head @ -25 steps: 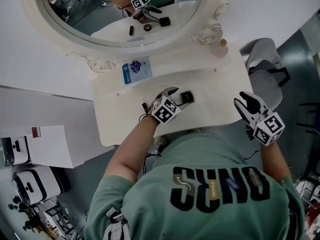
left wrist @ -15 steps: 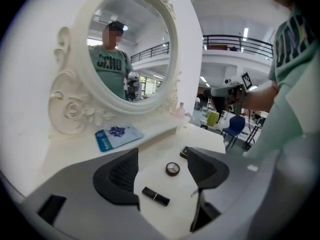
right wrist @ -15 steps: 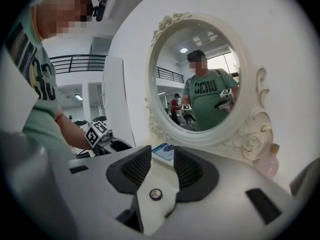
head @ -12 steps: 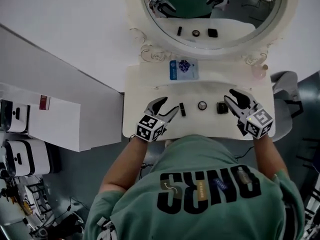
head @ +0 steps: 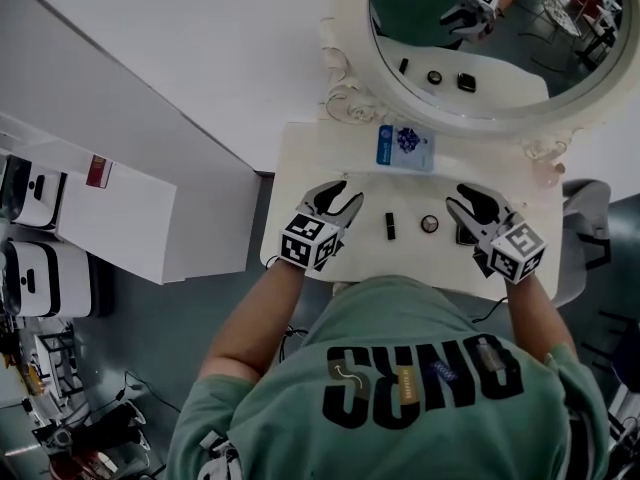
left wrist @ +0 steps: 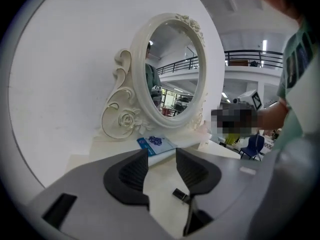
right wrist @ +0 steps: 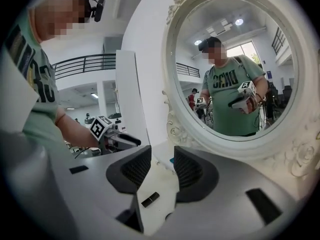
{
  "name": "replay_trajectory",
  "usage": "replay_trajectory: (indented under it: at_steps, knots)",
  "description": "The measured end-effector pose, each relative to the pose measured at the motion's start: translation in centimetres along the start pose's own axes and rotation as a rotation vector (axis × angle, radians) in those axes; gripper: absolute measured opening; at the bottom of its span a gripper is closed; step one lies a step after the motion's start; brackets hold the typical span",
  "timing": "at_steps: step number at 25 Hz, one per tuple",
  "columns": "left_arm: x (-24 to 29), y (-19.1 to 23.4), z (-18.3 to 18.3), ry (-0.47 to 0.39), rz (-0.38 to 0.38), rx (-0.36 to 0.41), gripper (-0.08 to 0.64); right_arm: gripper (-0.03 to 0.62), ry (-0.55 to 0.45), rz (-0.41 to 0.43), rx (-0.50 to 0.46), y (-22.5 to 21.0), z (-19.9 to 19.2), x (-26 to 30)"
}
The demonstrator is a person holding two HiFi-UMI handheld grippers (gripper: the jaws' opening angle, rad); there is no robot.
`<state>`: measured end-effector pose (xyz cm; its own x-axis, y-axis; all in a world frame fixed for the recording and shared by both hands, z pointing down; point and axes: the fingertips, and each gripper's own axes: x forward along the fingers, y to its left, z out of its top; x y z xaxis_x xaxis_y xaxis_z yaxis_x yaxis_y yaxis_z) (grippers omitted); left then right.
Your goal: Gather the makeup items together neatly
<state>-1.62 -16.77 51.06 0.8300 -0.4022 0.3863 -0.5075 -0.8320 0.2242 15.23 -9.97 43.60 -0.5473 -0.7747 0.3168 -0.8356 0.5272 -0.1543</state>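
White wall (head: 200, 58) backs a cream surface (head: 300, 183) that carries an ornate oval mirror (head: 350, 98); grey floor and white boxes (head: 40, 278) lie off to the left. From the head view, a blue packet (head: 405, 148) rests at the mirror's foot. In front of it, a black tube (head: 390, 226), a small round pot (head: 429, 224) and a dark square case (head: 463, 236) sit in a row, apart from one another. The left gripper (head: 340, 198) hangs over the bare surface left of the tube. The right gripper (head: 465, 200) hangs above the case and partly hides it.

In the left gripper view its fingers (left wrist: 134, 173) are drawing together with nothing between them. The tube (left wrist: 181, 195) lies on the surface below them.

In the right gripper view the fingers (right wrist: 135, 170) stand partly apart and empty over the surface, with the tube (right wrist: 150, 199) lying beyond. The mirror (right wrist: 300, 134) reflects a person in a green shirt.
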Motion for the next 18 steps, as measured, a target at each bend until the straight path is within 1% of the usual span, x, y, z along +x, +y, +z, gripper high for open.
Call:
replay_trajectory:
  at_steps: [3,6,8,10,12,15,18]
  knots:
    - [4.4,-0.1,1.1,0.036,-0.014,-0.001,0.192,0.133,0.007,-0.042,0.007,-1.3,-0.7,-2.2]
    - [9.5,0.0,1.6,0.095,0.002,-0.015,0.254,0.133,0.013,-0.116,0.027,-3.2,-2.0,-5.9]
    - [12.6,0.4,2.0,0.123,0.031,-0.058,0.295,0.133,0.014,-0.174,0.051,-4.7,-3.0,-8.7]
    - [15.5,0.8,2.3,0.154,0.063,-0.093,0.319,0.133,0.015,-0.225,0.08,-6.2,-4.2,-11.5]
    - [18.1,1.1,2.0,0.206,0.094,-0.087,0.341,0.133,0.014,-0.268,0.106,-7.4,-5.2,-14.0]
    - [20.9,1.7,1.0,0.295,0.152,-0.053,0.354,0.133,0.006,-0.323,0.139,-8.5,-6.1,-17.2]
    - [22.0,2.4,-0.2,0.372,0.217,-0.085,0.354,0.133,-0.008,-0.357,0.159,-9.6,-6.9,-19.6]
